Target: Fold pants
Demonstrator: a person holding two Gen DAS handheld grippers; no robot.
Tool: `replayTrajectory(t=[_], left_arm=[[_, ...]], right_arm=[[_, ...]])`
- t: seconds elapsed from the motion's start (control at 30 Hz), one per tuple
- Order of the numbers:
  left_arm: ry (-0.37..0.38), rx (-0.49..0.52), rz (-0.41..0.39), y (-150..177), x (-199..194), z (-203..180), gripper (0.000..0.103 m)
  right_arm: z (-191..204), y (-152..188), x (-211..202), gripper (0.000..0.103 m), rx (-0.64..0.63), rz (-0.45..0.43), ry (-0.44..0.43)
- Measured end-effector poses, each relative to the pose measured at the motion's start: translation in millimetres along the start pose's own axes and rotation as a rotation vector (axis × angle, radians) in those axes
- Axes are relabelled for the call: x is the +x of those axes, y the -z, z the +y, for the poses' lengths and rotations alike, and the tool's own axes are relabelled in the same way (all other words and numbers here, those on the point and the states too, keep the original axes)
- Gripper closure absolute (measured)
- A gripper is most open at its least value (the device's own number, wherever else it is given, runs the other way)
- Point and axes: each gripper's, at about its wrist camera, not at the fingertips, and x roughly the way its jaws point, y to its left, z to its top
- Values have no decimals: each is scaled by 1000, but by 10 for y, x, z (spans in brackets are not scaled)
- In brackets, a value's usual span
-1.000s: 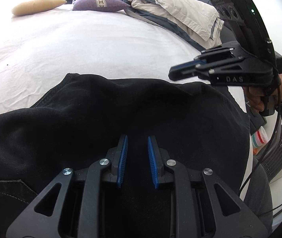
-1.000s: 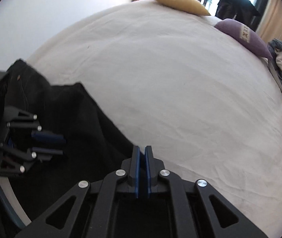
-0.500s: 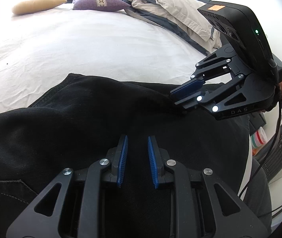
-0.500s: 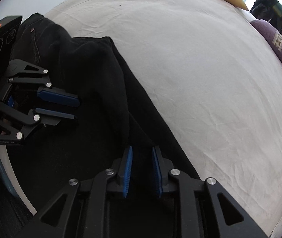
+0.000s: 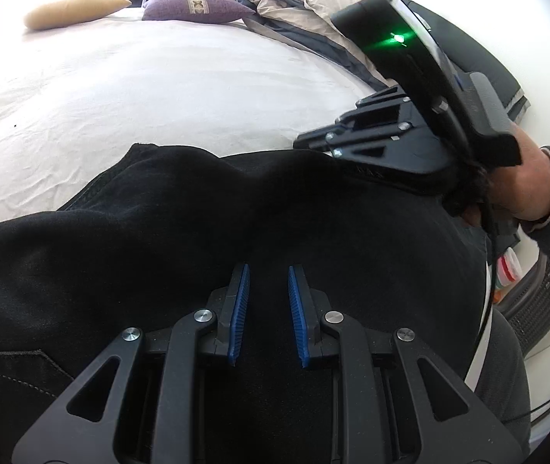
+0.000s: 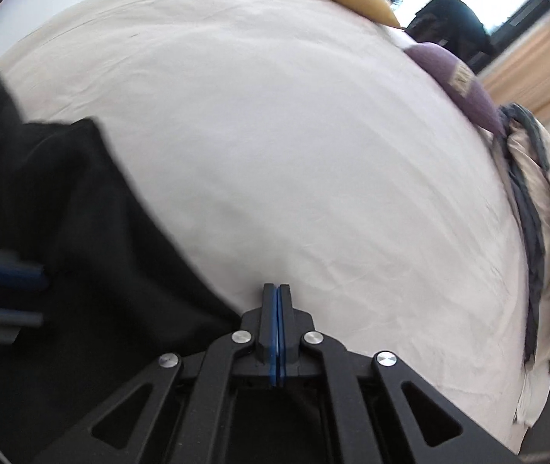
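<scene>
White bed sheet (image 6: 275, 147), lightly wrinkled. Yellow pillow (image 5: 75, 9) and purple cushion (image 5: 193, 7) at far end, crumpled grey-beige bedding (image 6: 545, 232) along one side, curtains by window. Black pants (image 5: 197, 224) bunched at near edge of bed. Left gripper (image 5: 267, 301) low over pants, blue pads spread, nothing between. Right gripper (image 6: 277, 332) at far edge of pants, pads pressed together; whether cloth is pinched, cannot tell.

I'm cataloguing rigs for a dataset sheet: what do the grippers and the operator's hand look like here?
Both are matte black linkage frames with silver pivot bolts and ribbed blue pads. The left gripper shows this up close. The right gripper carries a black box with a green light and trailing cables. The bare right hand wears a dark grey sleeve.
</scene>
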Motion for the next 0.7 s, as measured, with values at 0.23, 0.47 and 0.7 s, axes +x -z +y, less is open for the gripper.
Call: replayTrajectory(t=[0.23,0.47,0.7], left_arm=[[18,-18,-3,18,6,77,83],[0,-8,1,20,6,67,83],[16,-47,2,-7,12,116,83]], right_arm=[[-386,76,-430,102,280,-152,-156],[425,318,-136,103,226,-85,-531],[-733,1129,153,103,810,-199,-399]])
